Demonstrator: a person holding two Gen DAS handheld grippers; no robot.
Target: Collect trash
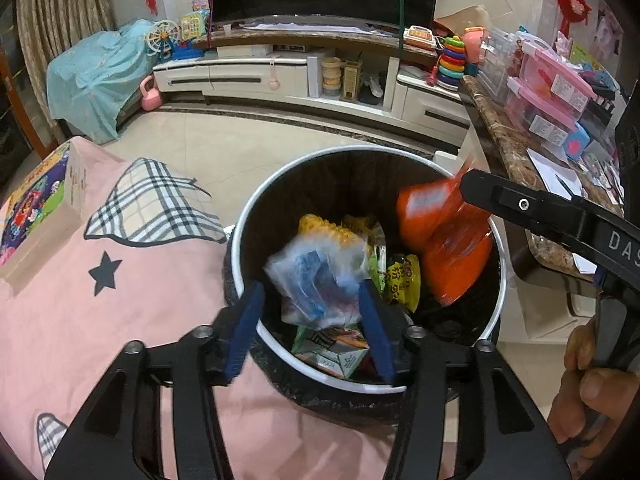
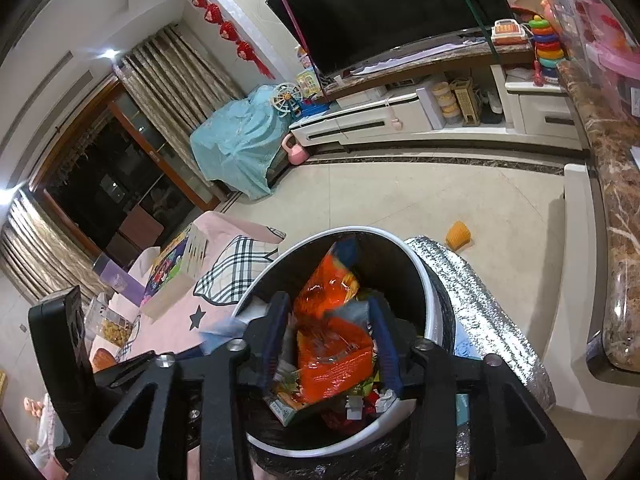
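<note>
A round trash bin (image 1: 496,312) with a white rim and black liner stands beside the pink-covered surface (image 1: 80,320); it holds several wrappers and a carton. My left gripper (image 1: 310,320) is open over the bin's near rim, and a blurred clear-and-blue plastic bag (image 1: 316,276) lies loose between its fingers above the trash. My right gripper (image 2: 330,340) is open over the bin (image 2: 430,288), with a blurred orange snack bag (image 2: 332,340) loose between its fingers; that bag shows at the bin's right side in the left wrist view (image 1: 444,232).
A pink cloth with plaid patches carries a colourful box (image 1: 36,216). A marble counter (image 1: 516,152) with pink boxes runs along the right. A silver foil mat (image 2: 480,304) lies right of the bin, and a yellow object (image 2: 458,235) sits on the floor. A TV cabinet (image 1: 280,76) stands beyond.
</note>
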